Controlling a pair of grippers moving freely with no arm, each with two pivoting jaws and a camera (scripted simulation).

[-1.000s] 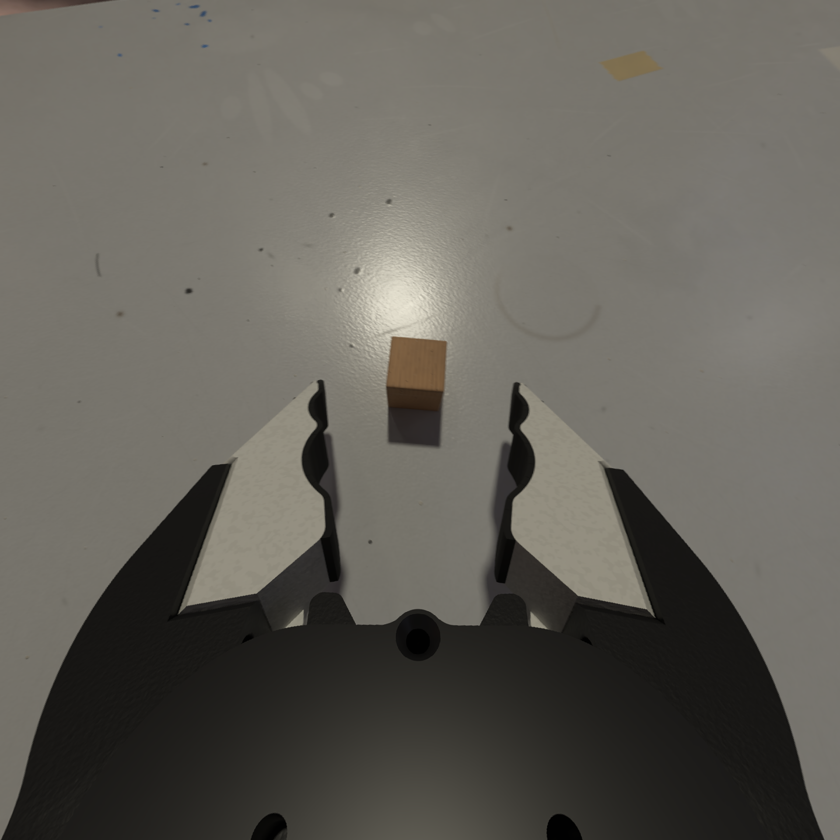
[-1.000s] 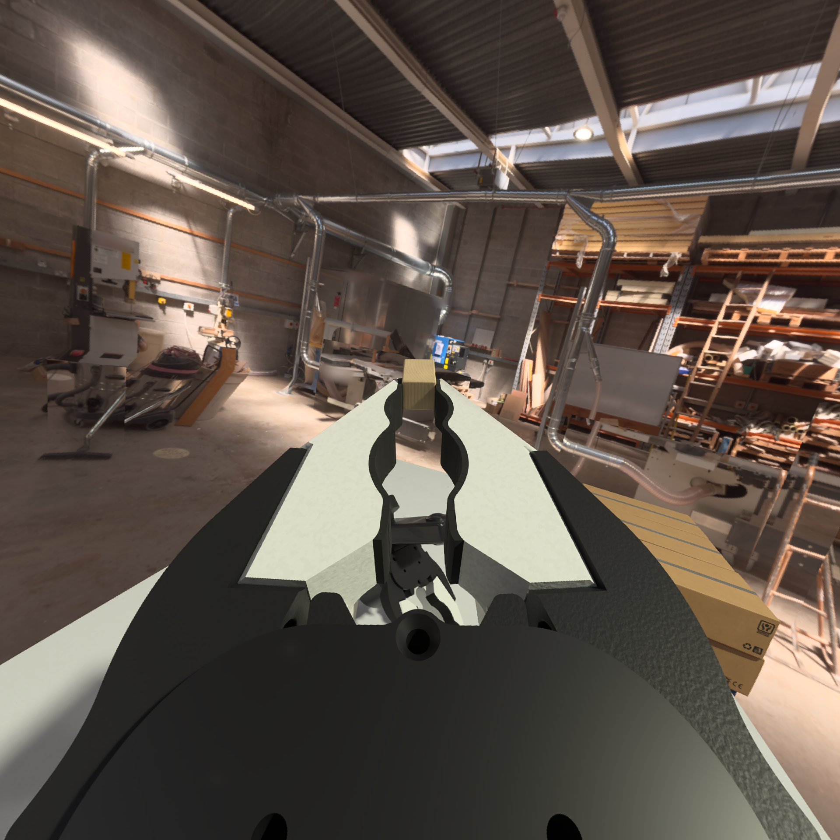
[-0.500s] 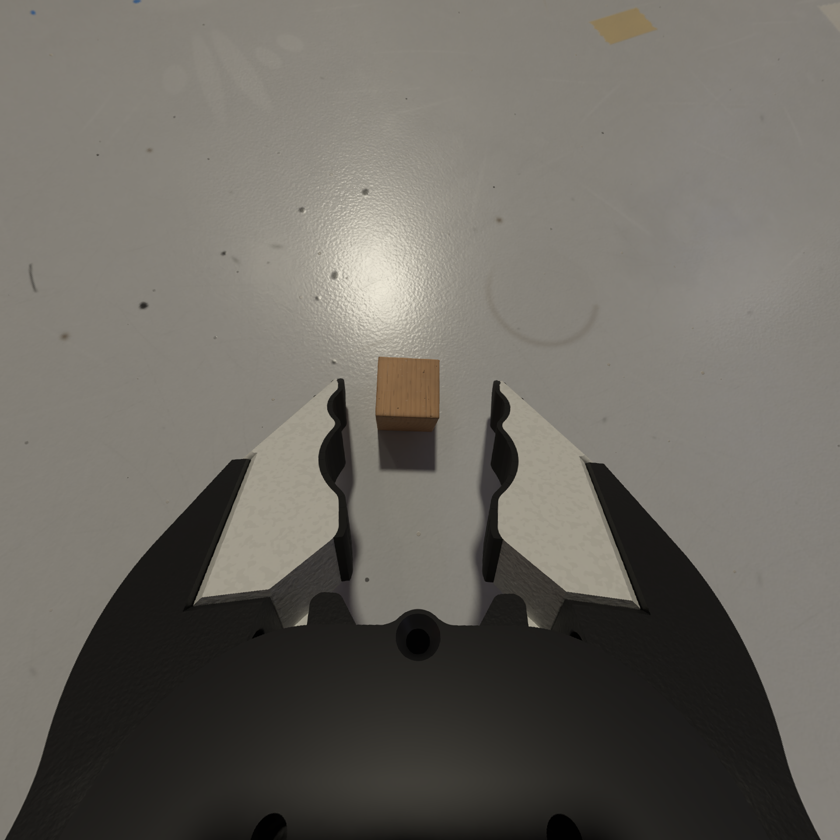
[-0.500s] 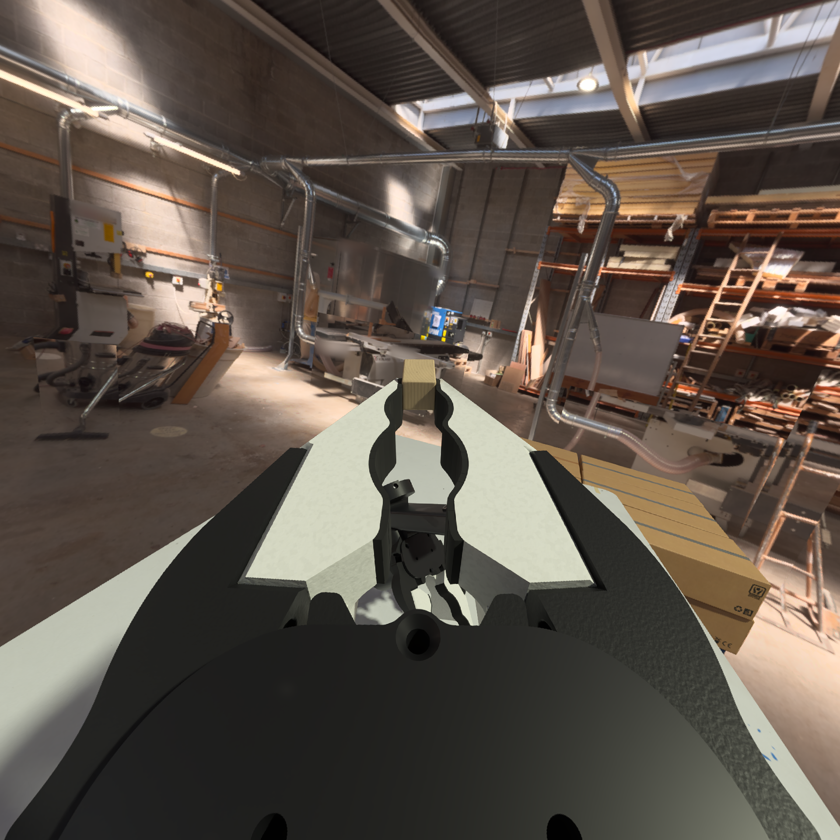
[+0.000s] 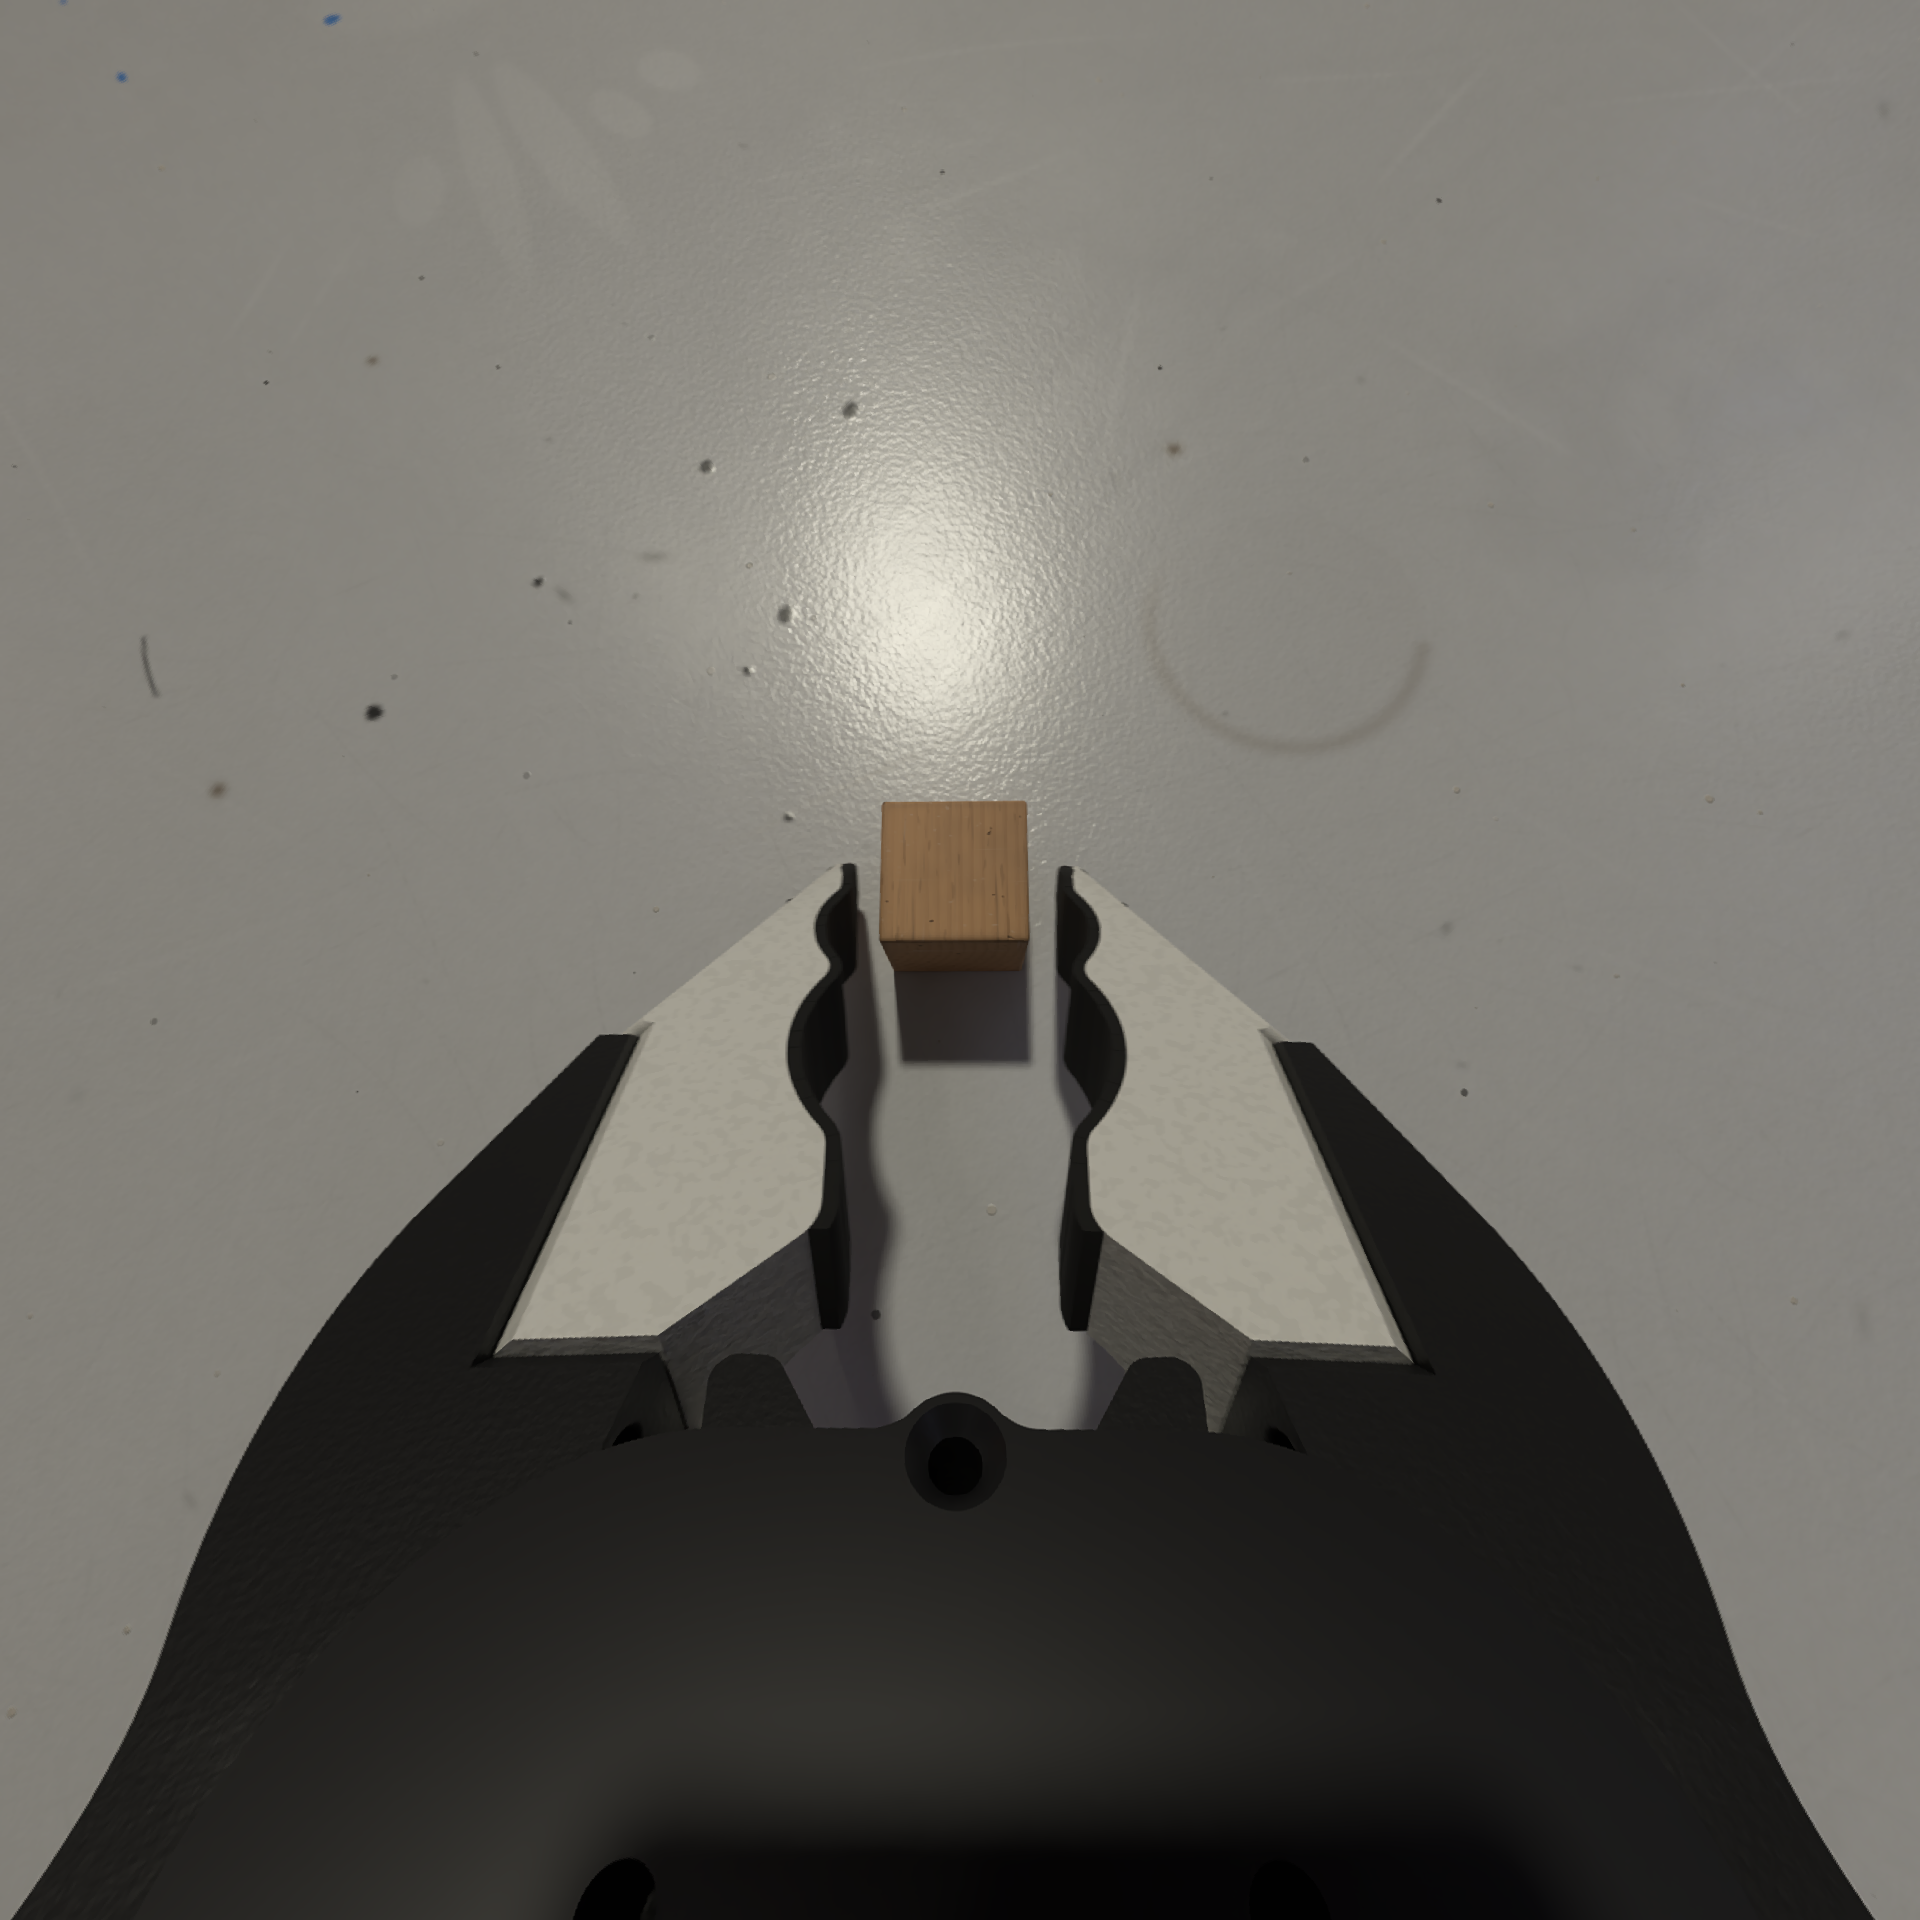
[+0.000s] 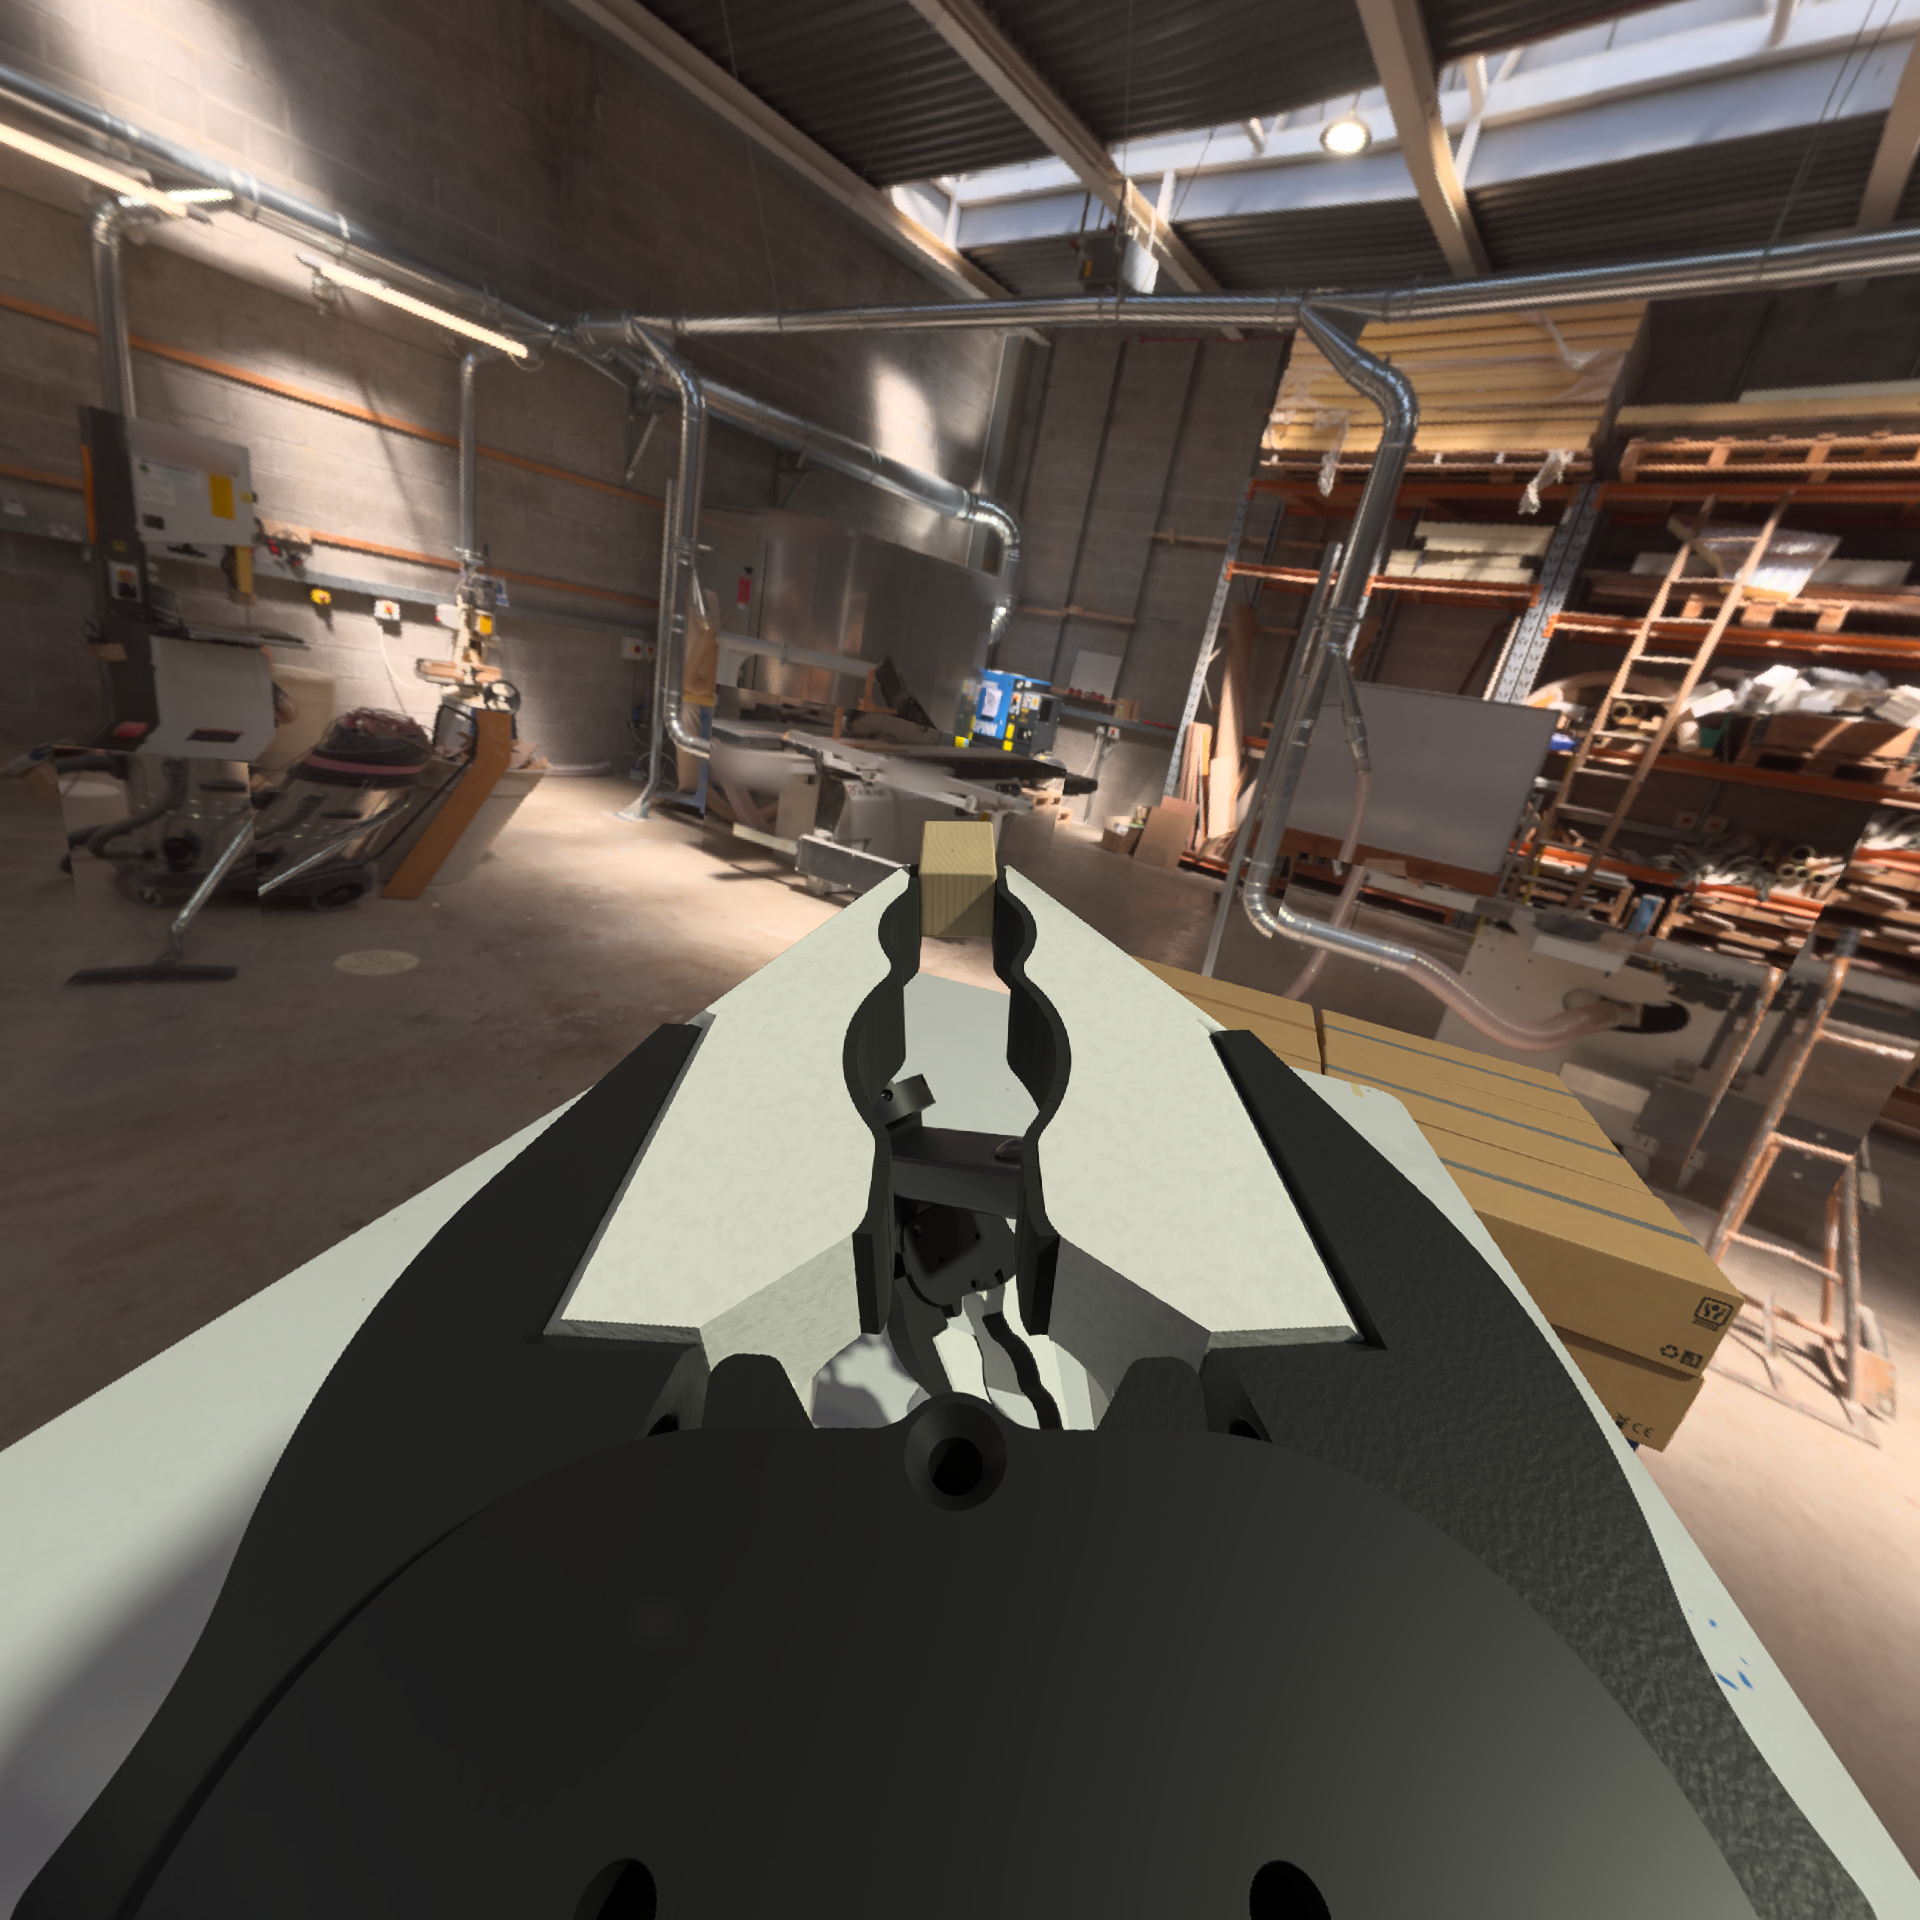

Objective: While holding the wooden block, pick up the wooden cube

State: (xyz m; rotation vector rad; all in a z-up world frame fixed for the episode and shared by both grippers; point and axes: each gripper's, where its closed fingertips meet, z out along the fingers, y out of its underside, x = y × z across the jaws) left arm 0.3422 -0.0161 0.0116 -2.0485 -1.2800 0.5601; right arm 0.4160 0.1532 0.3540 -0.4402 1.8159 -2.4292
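Note:
In the left wrist view a small orange-brown wooden cube (image 5: 954,885) sits on the grey table (image 5: 416,520). My left gripper (image 5: 956,883) is open and low over the table, its fingertips on either side of the cube with small gaps, not touching it. In the right wrist view my right gripper (image 6: 956,883) is shut on a pale wooden block (image 6: 957,879), held at the fingertips high above the white table (image 6: 156,1455). The left gripper (image 6: 951,1236) shows below, through the gap between the right fingers.
The grey table has dark specks and a faint ring mark (image 5: 1288,686) to the right of the cube. In the right wrist view cardboard boxes (image 6: 1507,1174) stand beyond the table's right edge. A workshop with machines and shelves lies behind.
My left gripper has moved forward, so the cube now sits between its fingertips, and its fingers have narrowed. My right gripper, still holding the block, has shifted a little.

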